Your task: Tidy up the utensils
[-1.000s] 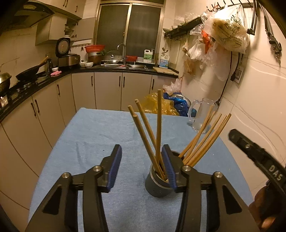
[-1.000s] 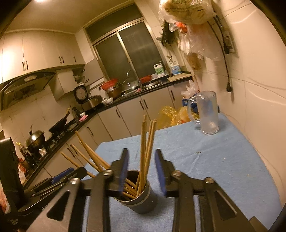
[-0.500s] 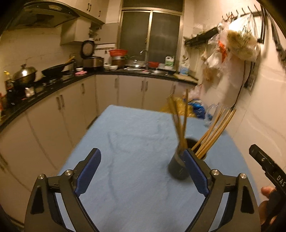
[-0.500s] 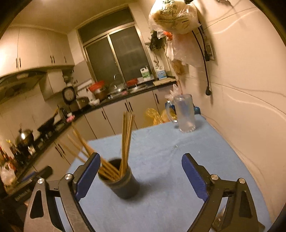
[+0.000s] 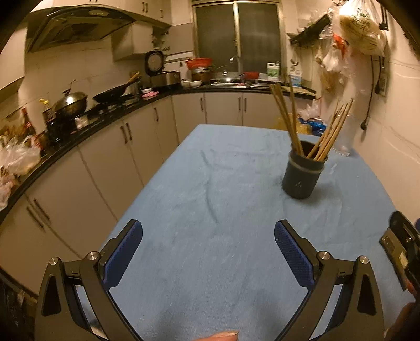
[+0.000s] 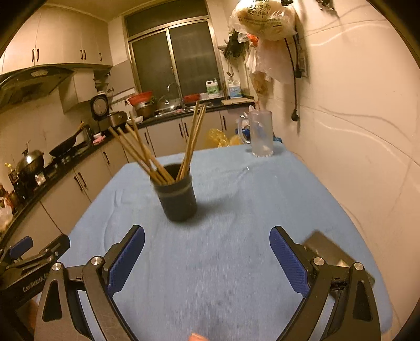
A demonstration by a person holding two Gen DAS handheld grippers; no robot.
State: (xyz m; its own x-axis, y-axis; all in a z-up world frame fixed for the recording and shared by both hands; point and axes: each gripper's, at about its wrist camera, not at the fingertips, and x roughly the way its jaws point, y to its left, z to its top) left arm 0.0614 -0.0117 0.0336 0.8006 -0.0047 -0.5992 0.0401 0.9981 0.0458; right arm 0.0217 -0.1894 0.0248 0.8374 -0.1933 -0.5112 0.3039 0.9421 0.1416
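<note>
Left gripper (image 5: 208, 251): pitched downward over the near part of the surface (image 5: 210, 209), jaws still spreading, nothing between them. A fingertip (image 5: 223, 335) shows at the bottom edge of the left wrist view.

Right gripper (image 6: 207, 254): same downward pitch, jaws spread wide and released, only blue cloth between them. A flat grey object (image 6: 328, 249) lies just behind its right finger; identity cannot be told.

Dark cup (image 6: 177, 198): upright on the blue cloth, ahead of both grippers, apart from them. Wooden chopsticks (image 6: 193, 141) stand in it, fanned into two leaning bunches.

Clear glass mug (image 6: 260, 133): far end of the surface, near the wall.

Hanging plastic bag (image 6: 262, 21): printed writing, not legible here.
</note>
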